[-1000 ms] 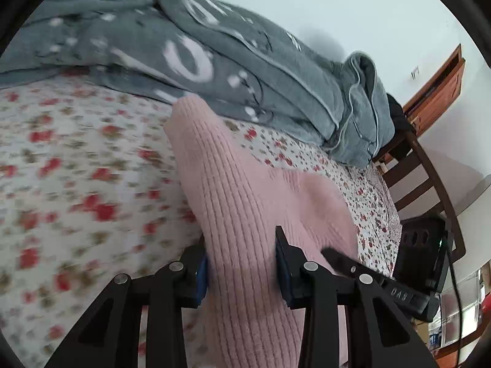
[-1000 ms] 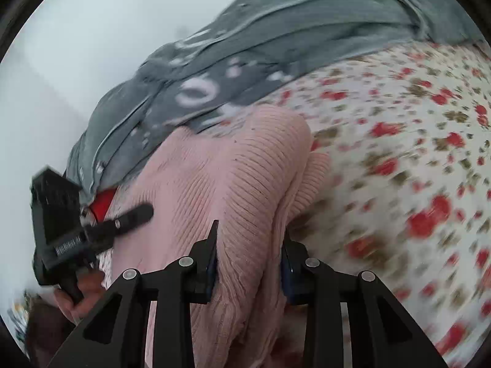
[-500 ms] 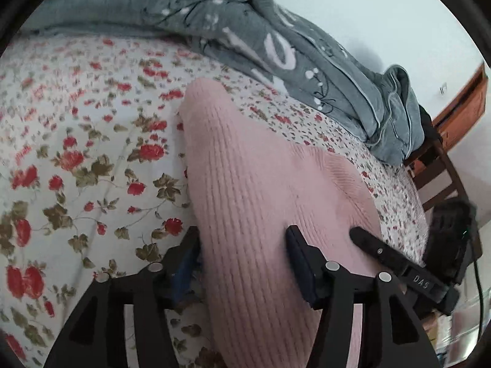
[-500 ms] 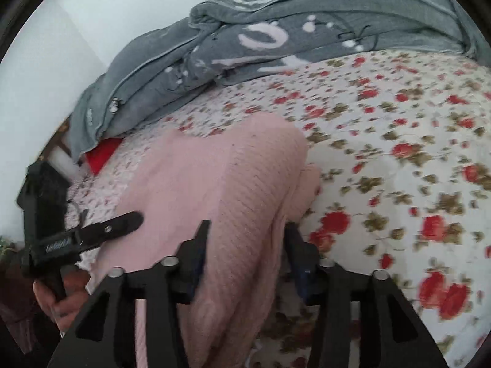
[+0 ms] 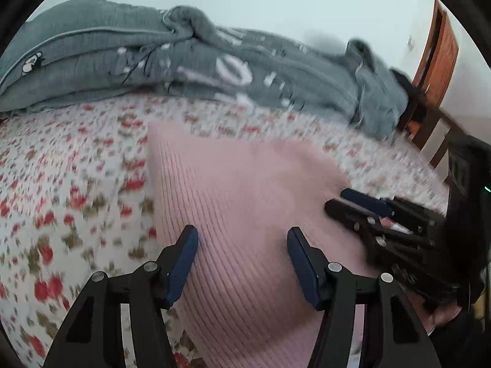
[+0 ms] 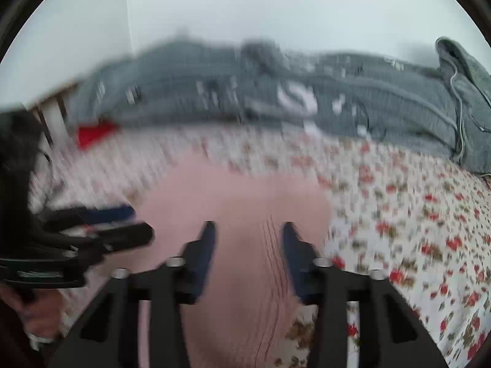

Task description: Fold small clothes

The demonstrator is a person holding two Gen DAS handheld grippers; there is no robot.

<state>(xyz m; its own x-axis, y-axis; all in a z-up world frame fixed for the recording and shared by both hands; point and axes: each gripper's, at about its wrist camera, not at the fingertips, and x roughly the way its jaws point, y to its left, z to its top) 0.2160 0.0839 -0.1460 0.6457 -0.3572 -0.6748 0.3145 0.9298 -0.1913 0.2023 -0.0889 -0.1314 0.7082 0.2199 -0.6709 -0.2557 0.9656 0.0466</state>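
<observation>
Left tool (image 5: 242,263) is sitting half open over the pink knit sweater (image 5: 245,208), gripping nothing; right tool (image 6: 248,254) is closing, pads clear. Sweater is lying folded on the floral bedsheet (image 5: 76,184); maybe another fold remaining.

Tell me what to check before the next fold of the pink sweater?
1. Pink sweater lies on the flowery sheet: ok.
2. Left gripper open, sweater between its fingers, not pinched: ok.
3. Right gripper closing over the sweater; pads gripping yet: cannot tell.
4. Grey blanket apart from the sweater: ok.
5. Two grippers apart, not bumping: ok.
6. Sweater smooth, no wrinkles: cannot tell, pictures blurred.
</observation>
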